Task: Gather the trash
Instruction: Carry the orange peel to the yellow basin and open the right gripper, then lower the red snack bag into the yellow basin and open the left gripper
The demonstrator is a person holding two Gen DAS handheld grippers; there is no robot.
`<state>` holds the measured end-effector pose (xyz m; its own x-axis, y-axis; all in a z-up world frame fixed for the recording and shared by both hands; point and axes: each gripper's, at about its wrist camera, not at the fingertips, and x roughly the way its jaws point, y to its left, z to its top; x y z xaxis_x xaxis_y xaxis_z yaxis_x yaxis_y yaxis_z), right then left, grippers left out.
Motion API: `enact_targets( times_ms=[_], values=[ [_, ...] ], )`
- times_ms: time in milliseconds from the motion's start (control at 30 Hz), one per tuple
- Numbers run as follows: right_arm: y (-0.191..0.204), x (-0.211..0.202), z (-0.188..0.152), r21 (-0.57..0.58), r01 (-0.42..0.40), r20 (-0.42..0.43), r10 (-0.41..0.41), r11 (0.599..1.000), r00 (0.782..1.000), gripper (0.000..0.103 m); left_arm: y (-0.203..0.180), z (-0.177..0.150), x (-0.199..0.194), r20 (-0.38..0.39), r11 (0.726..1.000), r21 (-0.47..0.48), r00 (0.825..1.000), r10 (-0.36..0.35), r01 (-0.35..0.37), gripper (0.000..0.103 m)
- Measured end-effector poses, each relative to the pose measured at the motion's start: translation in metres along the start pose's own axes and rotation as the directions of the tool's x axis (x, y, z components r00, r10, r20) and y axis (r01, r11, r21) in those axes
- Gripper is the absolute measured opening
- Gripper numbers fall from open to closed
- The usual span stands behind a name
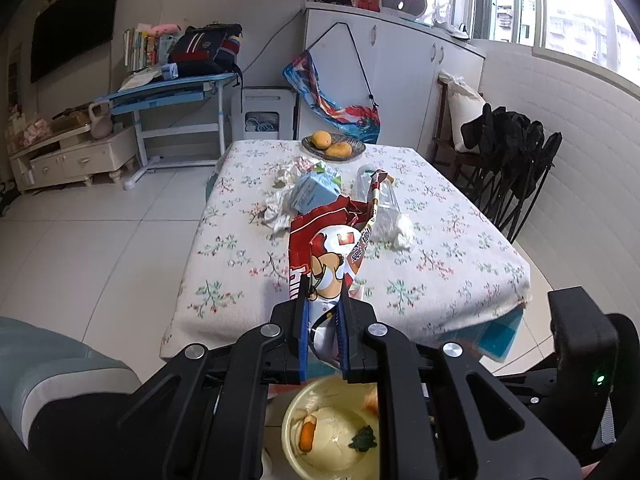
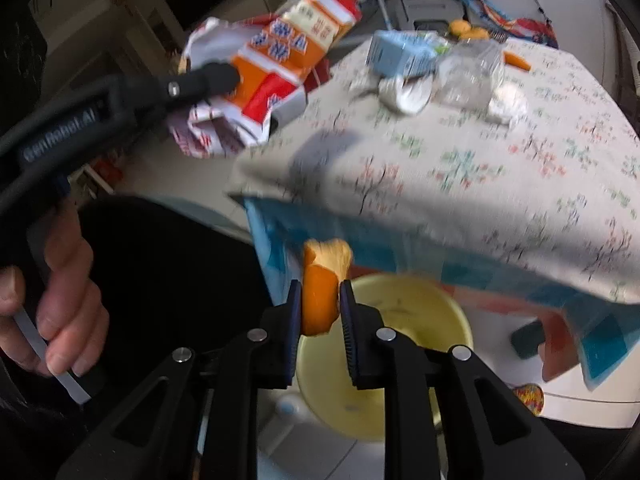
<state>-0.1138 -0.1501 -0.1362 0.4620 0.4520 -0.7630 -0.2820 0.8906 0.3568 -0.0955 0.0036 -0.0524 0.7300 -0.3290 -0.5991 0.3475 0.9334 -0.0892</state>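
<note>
The left tool [image 1: 325, 286] is clamped on a crumpled red snack wrapper [image 1: 334, 248], its lower end hidden between the pads; the right tool [image 2: 320, 292], slightly parted, has a blurred orange peel [image 2: 318, 300] between its pads, whether pinched is unclear; both hang beyond the table [image 1: 460, 280] edge over a yellow bin [image 2: 420, 312]; a blue carton [image 1: 316, 192] and crumpled tissues [image 1: 278, 216] lie on the table.

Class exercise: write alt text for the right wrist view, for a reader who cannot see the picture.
The right gripper holds a piece of orange peel between its jaws above a yellow bin on the floor beside a table with a floral cloth. To the left, the left gripper clamps a crumpled snack wrapper; a blue carton lies on the table.
</note>
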Motion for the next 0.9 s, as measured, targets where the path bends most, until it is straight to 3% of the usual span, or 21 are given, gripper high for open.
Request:
enact_targets(
  times_ms=[100,300,567,900],
  values=[
    [0.001,0.0,-0.007,0.011,0.006,-0.017,-0.006,1.0,1.0,0.04,-0.002,-0.007,-0.004,-0.009,1.0,0.01,1.0,-0.002,0.002,0.011],
    [-0.006,-0.012,-0.008,0.06,0.028,0.03,-0.029,0.998,0.999,0.048,-0.006,-0.018,-0.009,-0.036,0.999,0.03,0.999,-0.012,0.013,0.011],
    [-0.028,-0.037,-0.001,0.171,0.085,0.156,-0.113,0.982,0.981,0.055,-0.017,-0.034,-0.005,-0.108,0.996,0.079,0.993,-0.037,0.045,0.012],
    [-0.057,-0.059,-0.001,0.322,0.074,0.265,-0.165,0.944,0.95,0.057,-0.037,-0.068,-0.001,-0.252,0.979,0.172,0.966,-0.066,0.112,0.012]
  ],
)
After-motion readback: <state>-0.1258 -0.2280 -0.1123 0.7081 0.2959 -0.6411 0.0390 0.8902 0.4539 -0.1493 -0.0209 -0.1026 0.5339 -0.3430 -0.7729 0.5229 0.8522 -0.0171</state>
